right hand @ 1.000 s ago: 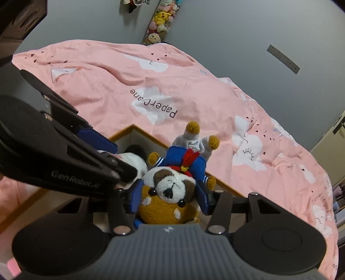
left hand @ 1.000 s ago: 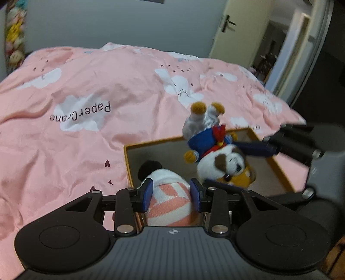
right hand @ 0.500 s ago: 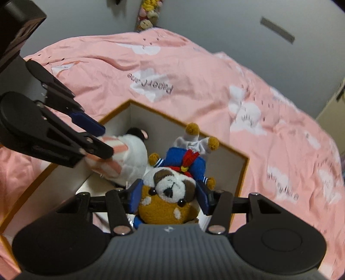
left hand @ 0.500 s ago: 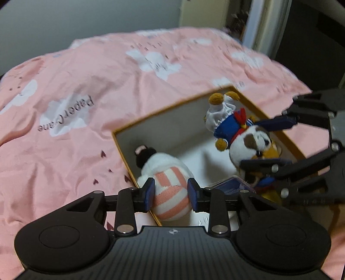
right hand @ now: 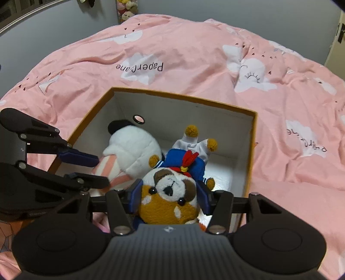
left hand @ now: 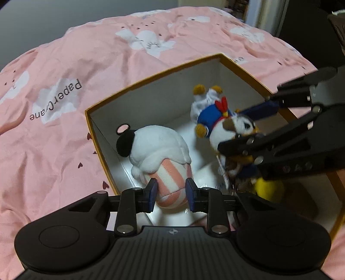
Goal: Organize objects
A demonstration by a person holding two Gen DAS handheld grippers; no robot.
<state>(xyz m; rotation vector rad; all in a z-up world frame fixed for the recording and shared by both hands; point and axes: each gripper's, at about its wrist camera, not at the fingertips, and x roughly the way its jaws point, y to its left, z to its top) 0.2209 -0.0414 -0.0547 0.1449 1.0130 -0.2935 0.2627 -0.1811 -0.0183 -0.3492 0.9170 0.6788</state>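
Left tongs (left hand: pixel 170 195): closing, clamping striped plush (left hand: pixel 159 155) | right tongs (right hand: pixel 169 197): holding dog plush (right hand: pixel 170 193) | over box (right hand: pixel 254 150)

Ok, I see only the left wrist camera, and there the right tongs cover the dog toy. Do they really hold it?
Observer: Yes. In the right wrist view the right tongs are closed on the head of the dog toy, with one pad on each side.
Operator: Is there free floor in the box for it?
Observer: Yes. The box shows bare white floor to the right of the dog's legs, toward its right wall.
Operator: Are more toys waiting outside the box?
Observer: I see none on the bedcover. Only a bunch of small plush toys hangs at the wall behind the bed.
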